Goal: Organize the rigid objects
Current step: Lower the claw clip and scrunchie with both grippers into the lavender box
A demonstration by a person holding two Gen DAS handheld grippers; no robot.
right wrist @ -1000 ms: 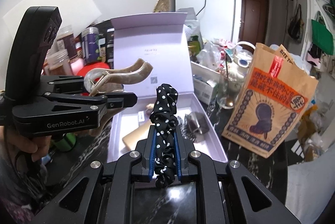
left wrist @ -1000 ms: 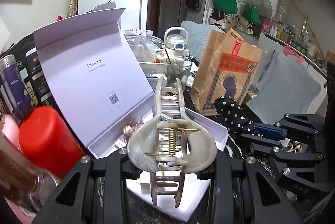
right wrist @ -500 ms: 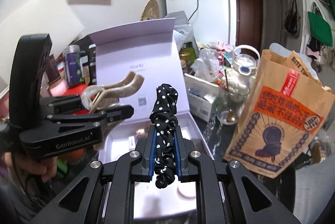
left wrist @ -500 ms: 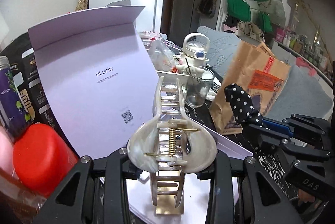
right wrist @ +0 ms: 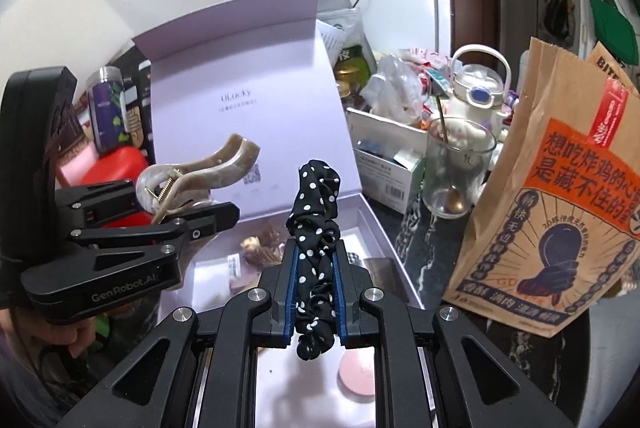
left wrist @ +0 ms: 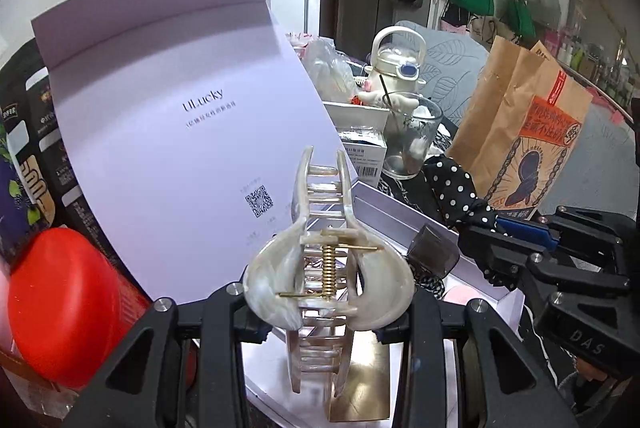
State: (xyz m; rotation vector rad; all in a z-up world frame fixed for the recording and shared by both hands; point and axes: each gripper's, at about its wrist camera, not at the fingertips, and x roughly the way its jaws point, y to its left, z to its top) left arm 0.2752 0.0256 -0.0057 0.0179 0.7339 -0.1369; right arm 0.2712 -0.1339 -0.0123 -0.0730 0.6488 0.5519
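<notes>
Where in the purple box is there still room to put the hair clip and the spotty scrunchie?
The box floor is bare at the near end, left of the pink round thing. The far end is crowded with small hair pieces. Outside the box, jars and bags press close.

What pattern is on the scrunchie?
The scrunchie is black with white polka dots, clearest in the right wrist view.

The open white box [right wrist: 376, 228] has bare floor at its near end, around a pink round disc [right wrist: 357, 374]; small trinkets [right wrist: 260, 248] crowd the far end. Its raised lid [right wrist: 248, 100] walls off twelve o'clock. At three o'clock a brown paper bag [right wrist: 560, 212] and a glass cup [right wrist: 456, 168] stand close to the box's rim. At nine o'clock a red container [left wrist: 60, 308] blocks that side. The left gripper [right wrist: 192, 224] hangs over the box's left edge.
</notes>
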